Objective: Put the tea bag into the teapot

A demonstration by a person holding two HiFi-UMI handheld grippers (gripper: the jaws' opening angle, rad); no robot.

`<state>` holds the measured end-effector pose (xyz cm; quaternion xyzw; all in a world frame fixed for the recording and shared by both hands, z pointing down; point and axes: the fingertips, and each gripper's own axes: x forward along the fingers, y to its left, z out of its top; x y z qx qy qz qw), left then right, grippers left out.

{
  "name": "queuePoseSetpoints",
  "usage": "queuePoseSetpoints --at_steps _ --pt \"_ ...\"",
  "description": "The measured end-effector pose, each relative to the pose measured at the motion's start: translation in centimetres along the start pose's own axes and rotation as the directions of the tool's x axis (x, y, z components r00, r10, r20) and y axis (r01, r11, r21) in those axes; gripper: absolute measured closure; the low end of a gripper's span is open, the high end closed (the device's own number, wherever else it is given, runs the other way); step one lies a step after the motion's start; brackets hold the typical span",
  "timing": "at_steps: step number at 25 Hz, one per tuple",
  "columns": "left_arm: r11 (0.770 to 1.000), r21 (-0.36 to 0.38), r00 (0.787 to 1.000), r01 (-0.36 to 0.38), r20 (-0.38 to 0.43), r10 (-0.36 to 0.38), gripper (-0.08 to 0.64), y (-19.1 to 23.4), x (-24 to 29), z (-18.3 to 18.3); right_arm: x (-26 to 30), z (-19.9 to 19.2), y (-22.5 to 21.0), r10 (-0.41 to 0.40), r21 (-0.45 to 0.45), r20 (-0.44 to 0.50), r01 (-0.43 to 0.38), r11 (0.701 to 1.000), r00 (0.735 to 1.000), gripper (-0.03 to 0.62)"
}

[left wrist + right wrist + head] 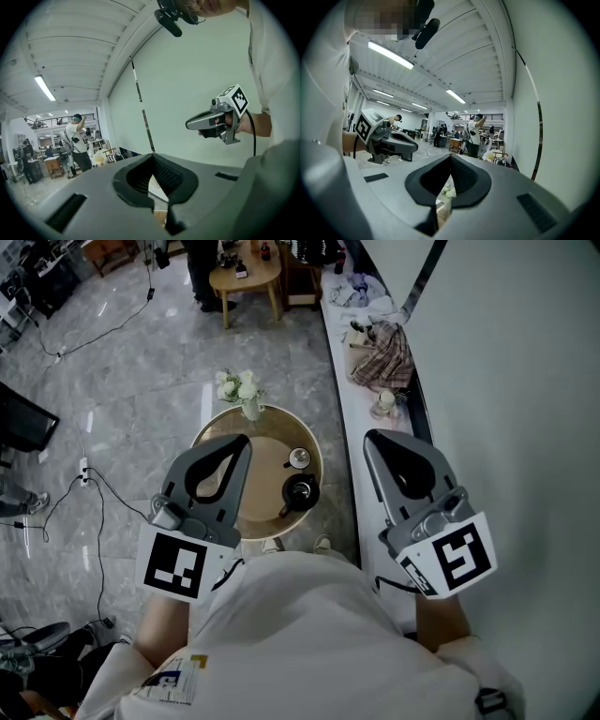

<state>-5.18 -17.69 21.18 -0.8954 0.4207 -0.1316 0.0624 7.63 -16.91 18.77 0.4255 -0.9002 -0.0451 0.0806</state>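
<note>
A black teapot (300, 491) stands on a round wooden table (266, 461) far below me, with a small white cup (299, 458) just behind it. I cannot make out a tea bag in any view. Both grippers are held high above the table, roughly level and side by side. My left gripper (242, 439) (152, 155) has its tips together with nothing between them. The right gripper (371, 437) (451, 155) is shut and empty too. Each gripper shows in the other's view: the right gripper (188, 125) and the left gripper (416, 146).
A vase of white flowers (240, 390) stands at the table's far rim. A long white ledge (345, 418) runs along the wall at the right, carrying a plaid cloth (384, 354) and a mug (385, 402). Cables cross the grey floor at the left. People stand in the background.
</note>
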Motion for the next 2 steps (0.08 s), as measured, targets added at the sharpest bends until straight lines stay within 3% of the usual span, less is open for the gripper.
queuePoseSetpoints --at_steps 2 --pt "1.000 0.001 1.000 0.001 0.001 -0.001 0.552 0.02 0.01 0.13 -0.02 0.02 0.02 -0.001 -0.003 -0.003 0.001 1.000 1.000 0.586"
